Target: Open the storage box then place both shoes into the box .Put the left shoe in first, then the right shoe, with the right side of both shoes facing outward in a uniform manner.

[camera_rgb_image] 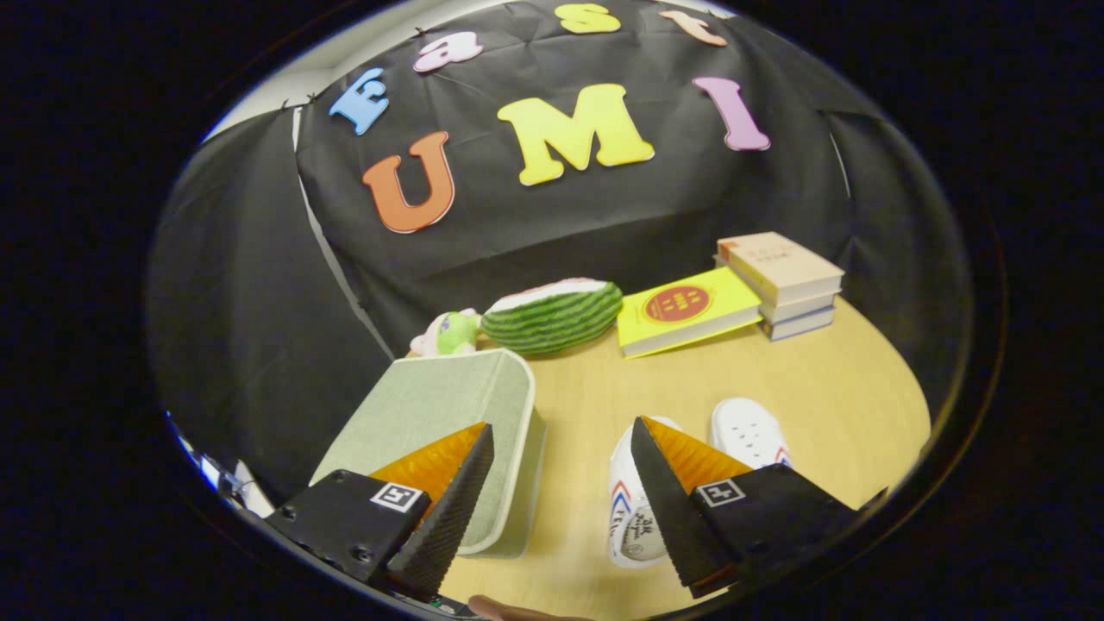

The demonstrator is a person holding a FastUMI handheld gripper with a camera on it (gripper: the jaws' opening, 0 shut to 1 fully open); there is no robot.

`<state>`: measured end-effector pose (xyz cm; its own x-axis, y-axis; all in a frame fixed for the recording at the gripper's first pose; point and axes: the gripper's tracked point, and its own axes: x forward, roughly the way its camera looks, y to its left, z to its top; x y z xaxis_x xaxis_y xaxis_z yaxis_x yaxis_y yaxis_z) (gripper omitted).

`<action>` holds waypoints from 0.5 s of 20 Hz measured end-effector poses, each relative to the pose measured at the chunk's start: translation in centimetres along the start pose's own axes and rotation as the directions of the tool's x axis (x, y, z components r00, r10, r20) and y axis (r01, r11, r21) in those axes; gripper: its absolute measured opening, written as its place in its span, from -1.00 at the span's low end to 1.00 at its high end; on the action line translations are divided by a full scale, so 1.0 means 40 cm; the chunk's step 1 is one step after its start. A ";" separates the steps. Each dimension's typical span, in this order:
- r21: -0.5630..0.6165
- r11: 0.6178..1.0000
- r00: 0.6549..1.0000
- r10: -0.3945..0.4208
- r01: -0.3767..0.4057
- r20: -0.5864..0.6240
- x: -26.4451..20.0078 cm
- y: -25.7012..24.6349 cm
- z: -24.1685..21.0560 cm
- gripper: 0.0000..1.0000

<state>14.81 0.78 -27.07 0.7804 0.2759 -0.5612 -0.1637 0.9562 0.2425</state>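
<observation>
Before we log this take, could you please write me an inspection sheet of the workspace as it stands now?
Surface: wooden table, bare between the fingers.
Job's things: green storage box, lid shut, behind one finger; two white shoes side by side on the table, outside the box, one partly behind the other finger.
Clutter: watermelon plush, small green toy, yellow book, stack of books, all along the far side.
Grippers: gripper open, fingers apart, holding nothing.
Cables: nothing seen.
Surroundings: black cloth wall.
</observation>
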 end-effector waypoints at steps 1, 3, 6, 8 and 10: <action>0.046 0.998 0.998 0.055 -0.053 -0.043 0.027 0.007 -0.018 0.99; 0.103 0.985 0.982 0.151 -0.140 -0.109 0.068 0.011 -0.041 0.96; 0.194 0.943 0.940 0.301 -0.270 -0.158 0.126 0.030 -0.053 0.91; 0.285 0.875 0.860 0.457 -0.390 -0.227 0.149 0.061 -0.083 0.86; 0.388 0.801 0.775 0.571 -0.456 -0.269 0.167 0.083 -0.096 0.83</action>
<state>17.14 6.15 -33.06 0.3492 0.7863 -0.5096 -0.2530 0.6028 0.7567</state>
